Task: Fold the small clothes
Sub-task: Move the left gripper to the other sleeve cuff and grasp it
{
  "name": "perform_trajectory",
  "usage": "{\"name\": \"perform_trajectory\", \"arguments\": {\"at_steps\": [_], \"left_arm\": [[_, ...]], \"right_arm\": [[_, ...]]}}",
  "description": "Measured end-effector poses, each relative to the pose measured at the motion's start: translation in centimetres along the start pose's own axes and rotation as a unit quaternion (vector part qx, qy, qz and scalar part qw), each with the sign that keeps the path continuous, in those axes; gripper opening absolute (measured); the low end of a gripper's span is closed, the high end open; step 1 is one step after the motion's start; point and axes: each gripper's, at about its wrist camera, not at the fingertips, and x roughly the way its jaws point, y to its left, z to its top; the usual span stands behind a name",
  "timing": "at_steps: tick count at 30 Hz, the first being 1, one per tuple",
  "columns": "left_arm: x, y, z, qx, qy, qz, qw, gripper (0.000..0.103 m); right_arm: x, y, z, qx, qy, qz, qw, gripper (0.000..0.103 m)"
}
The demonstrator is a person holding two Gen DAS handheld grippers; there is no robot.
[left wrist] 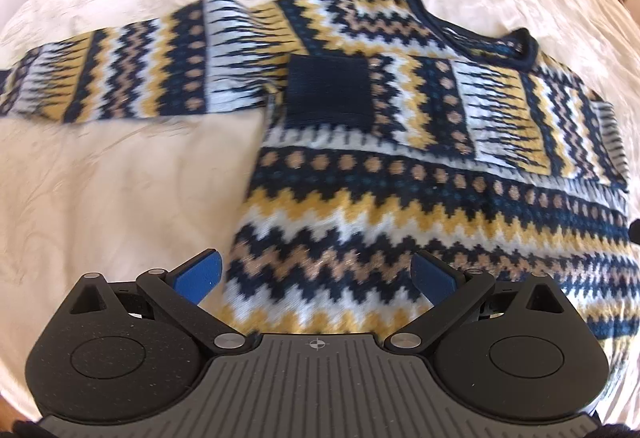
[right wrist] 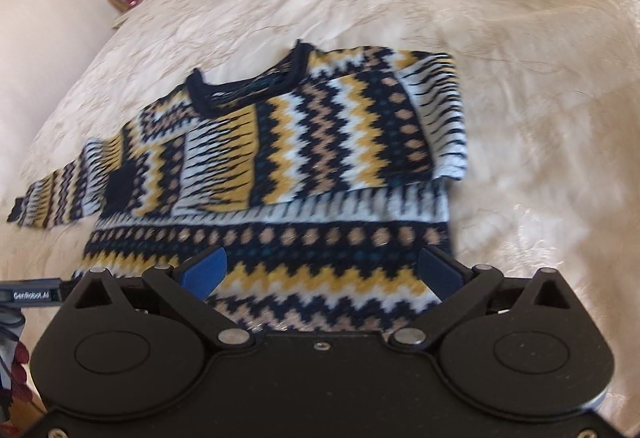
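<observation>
Sweater (left wrist: 400, 173) lies flat on the cream bed cover (left wrist: 120, 197), neckline (left wrist: 496, 37) at the far end from both cameras, hem nearest. One sleeve (right wrist: 304, 141) is already folded across the chest, cuff (left wrist: 328, 93) lying on the body below the neckline; the other sleeve (left wrist: 120, 73) stretches straight out over the bed cover, away from the neckline.

Left hand-held gripper (left wrist: 316, 274): jaws spread wide, nothing between them, hanging above the hem side. Right hand-held gripper (right wrist: 322, 274): jaws spread wide too, nothing pinched, also above the hem side.

Handling, my read: chunky knit, soft and floppy, light but bulky. Not slippery and not fragile, though the knit could snag or stretch if dragged. Layers will likely slump, so pinch through a doubled edge rather than a single ply. Best hold for the next fold is probably the outstretched sleeve near its cuff, or the two hem corners, one per gripper.

Containers: none in view, nothing to load
</observation>
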Motion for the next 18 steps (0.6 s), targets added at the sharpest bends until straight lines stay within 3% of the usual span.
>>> {"name": "perform_trajectory", "arguments": {"at_steps": [10, 18], "left_arm": [[-1.7, 2.8, -0.8, -0.058, -0.010, 0.029, 0.9979, 0.102], [-2.9, 6.5, -0.5, -0.078, -0.028, 0.037, 0.9959, 0.102]], "right_arm": [[-0.1, 2.3, -0.4, -0.037, 0.006, 0.050, 0.998, 0.102], [0.2, 3.5, -0.3, -0.044, 0.012, 0.057, 0.997, 0.102]]}}
